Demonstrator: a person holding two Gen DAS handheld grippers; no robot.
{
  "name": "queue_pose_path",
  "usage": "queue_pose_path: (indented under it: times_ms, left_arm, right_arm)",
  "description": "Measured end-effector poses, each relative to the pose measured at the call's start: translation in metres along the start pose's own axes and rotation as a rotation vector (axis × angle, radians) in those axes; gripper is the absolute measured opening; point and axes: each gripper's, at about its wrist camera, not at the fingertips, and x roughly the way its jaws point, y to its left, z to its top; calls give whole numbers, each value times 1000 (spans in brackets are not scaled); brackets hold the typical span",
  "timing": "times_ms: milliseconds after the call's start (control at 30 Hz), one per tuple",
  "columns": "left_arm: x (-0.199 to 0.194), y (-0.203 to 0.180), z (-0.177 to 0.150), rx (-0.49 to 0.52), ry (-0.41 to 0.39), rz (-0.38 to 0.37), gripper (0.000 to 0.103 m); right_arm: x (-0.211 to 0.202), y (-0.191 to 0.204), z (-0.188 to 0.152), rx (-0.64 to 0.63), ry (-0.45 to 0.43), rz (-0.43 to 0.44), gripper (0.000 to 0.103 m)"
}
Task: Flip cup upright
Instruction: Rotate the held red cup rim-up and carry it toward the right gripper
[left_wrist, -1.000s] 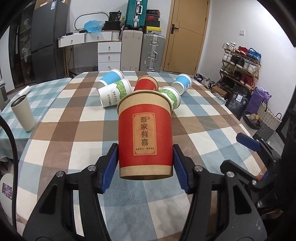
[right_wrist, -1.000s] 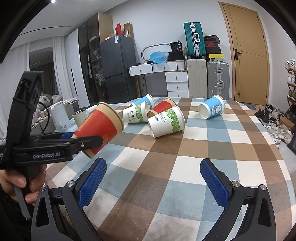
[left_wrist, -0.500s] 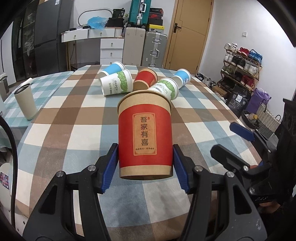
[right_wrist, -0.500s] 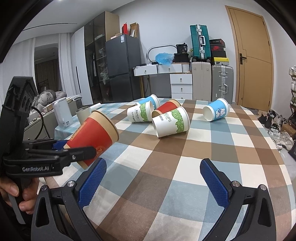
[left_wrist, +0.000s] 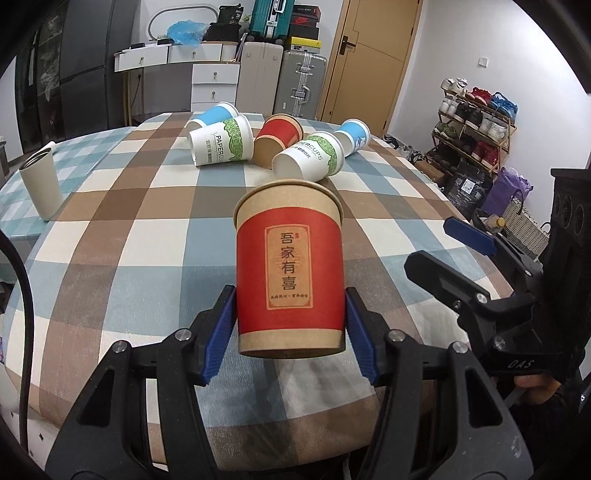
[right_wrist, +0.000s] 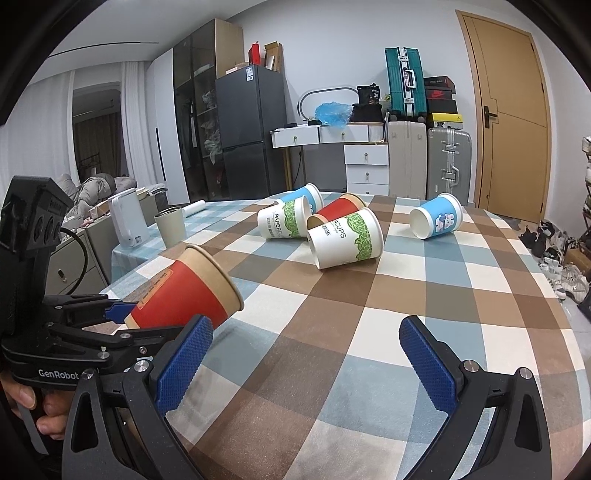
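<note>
Left gripper (left_wrist: 291, 317): blue pads pinch the red cup (left_wrist: 290, 266) at its lower sides.
Red cup: lifted off the checked tablecloth (left_wrist: 122, 229), tilted, its open mouth angled up toward the pile of fallen cups (right_wrist: 332, 229); seen from the right wrist (right_wrist: 184, 291) it leans well over.
Right gripper (right_wrist: 306, 362): spread wide, nothing between its pads, just right of the red cup.
Fallen cups: five on their sides, farther along the cloth than the red cup.
Beige tumbler (left_wrist: 40, 188): upright, far left of the red cup.
</note>
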Motion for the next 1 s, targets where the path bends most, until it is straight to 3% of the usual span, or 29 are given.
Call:
queue_pose_path:
  times_ms: [567, 700, 767, 867, 1000]
  left_arm:
    - [8, -5, -13, 3, 17, -1, 55]
    - [9, -7, -14, 20, 22, -12, 61]
    - [9, -7, -13, 30, 20, -8, 74]
    - [6, -7, -13, 44, -2, -17, 83]
    - [1, -1, -11, 42, -22, -40, 85]
  right_arm:
    - [1, -2, 0, 10, 8, -2, 103]
    - [1, -2, 0, 9, 7, -3, 103]
    - [1, -3, 0, 13, 6, 2, 103]
    - [1, -3, 0, 22, 6, 1, 103]
    - [1, -4, 0, 32, 9, 1, 103]
